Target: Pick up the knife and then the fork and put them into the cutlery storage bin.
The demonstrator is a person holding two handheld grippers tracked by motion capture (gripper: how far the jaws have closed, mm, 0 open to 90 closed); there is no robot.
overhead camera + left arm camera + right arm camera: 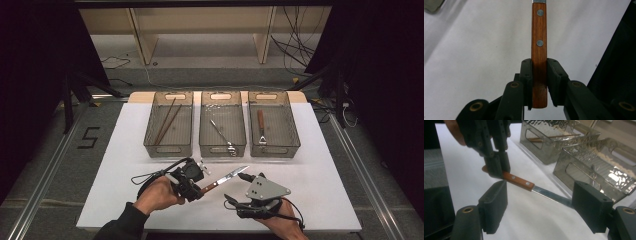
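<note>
A knife with a brown wooden handle (539,37) and a steel blade (232,174) hangs just above the white tabletop. My left gripper (539,62) is shut on the handle's end, and the blade points up and to the right in the high view. In that view the left gripper (198,192) sits at the lower middle. My right gripper (236,187), under its grey plate, faces it from the right. In the right gripper view its jaws (541,195) stand wide open on either side of the blade (551,195) without touching it. The left gripper (497,166) clamps the handle (519,181) there.
Three clear bins stand in a row at the back of the white board (325,190). The left bin (168,150) holds chopsticks, the middle bin (222,150) holds tongs, and the right bin (275,150) holds a wooden-handled peeler. Two bins (584,162) lie close behind the blade.
</note>
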